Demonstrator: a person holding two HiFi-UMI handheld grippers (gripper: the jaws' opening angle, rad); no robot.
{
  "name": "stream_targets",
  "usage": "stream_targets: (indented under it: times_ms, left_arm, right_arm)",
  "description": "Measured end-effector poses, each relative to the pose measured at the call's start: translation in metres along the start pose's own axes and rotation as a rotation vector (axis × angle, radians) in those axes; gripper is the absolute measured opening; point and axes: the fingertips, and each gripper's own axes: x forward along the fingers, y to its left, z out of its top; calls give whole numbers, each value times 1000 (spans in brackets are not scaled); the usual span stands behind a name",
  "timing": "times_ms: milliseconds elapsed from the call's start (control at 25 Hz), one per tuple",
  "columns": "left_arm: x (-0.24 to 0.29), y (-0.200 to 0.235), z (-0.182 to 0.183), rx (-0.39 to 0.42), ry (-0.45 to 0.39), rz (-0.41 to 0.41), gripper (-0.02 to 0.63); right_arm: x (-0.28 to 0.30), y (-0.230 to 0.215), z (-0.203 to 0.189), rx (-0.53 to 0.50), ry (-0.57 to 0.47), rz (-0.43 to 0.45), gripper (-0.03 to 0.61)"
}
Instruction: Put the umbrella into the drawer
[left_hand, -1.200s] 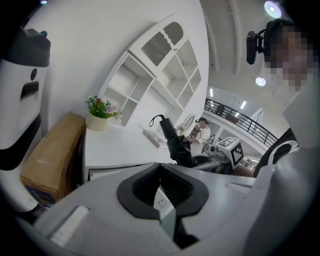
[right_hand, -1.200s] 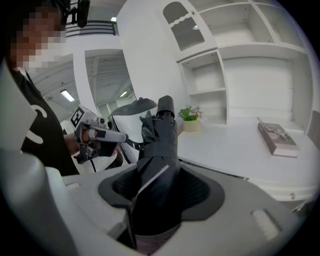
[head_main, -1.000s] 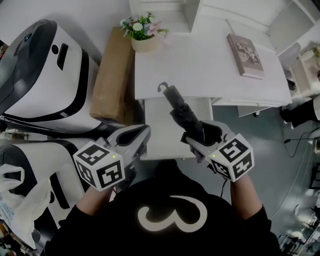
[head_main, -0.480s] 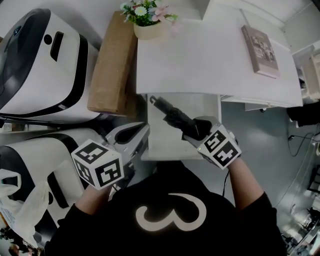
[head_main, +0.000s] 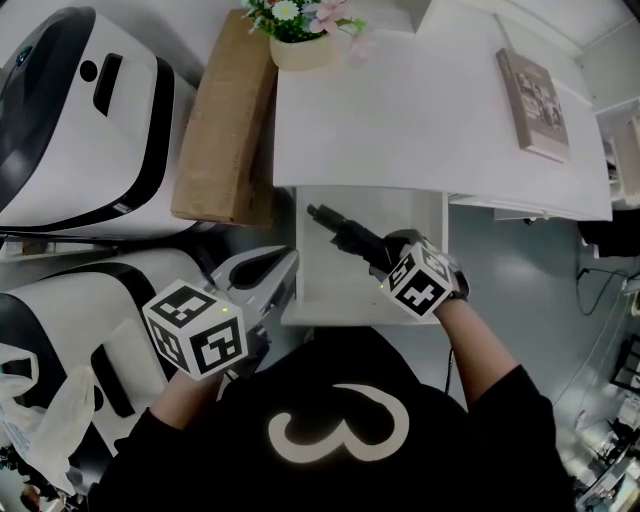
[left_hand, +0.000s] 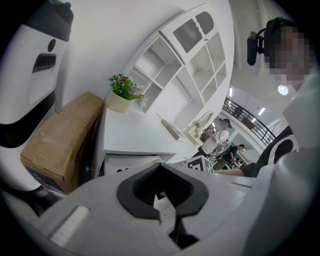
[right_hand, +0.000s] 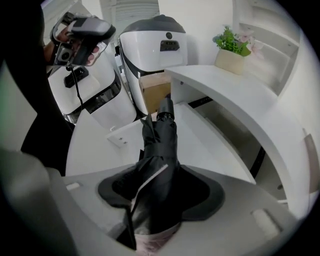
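Right tongs (head_main: 378, 258) tilt steeply down over the open white drawer (head_main: 325, 290), grasping the folded black umbrella (head_main: 343, 230), which juts ahead of them. Left tongs (head_main: 285, 268) are clenched, empty.

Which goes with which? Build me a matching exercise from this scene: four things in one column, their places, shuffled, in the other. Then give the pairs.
Things
1. umbrella
2. book
3. flower pot
4. cardboard box

Places
A. beside the desk, next to the white machine
B. gripped in the right tool, over the open drawer
C. on the desk, far left corner
D. on the desk, right side

Pairs: 1-B, 2-D, 3-C, 4-A
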Motion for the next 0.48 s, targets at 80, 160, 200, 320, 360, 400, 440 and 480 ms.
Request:
stream_targets:
  times_ms: [80,160,200,320,360,400,440,480]
  left_arm:
    - [1,4,0,-8,-1,8,9]
    - [2,8,-1,-16,-1,17,9]
    - [3,10,-1,-20,-1,21,9]
    - [4,16,-2,-35,2,32,9]
    - [4,18,-2,-39,2,35,9]
    - [5,20,-2,-43,1,37,9]
    - [5,21,-2,-46,0,39,9]
    - [6,23,-2,-50,0,40,9]
  right_arm:
    - [11,-3,-4,-6,26,8,242]
    - [21,-6,-7,-5,44,12,242]
    - [27,-7,-8,-6,54,11,242]
    - [43,-11,-15,-19,101,8,242]
    - [48,-13,-17,-22,117,7,242]
    - [53,-14,-18,-20,127,6,242]
    - [57,-15,-19,-16,130,6,242]
    - [61,-16,-18,-11,131,7,242]
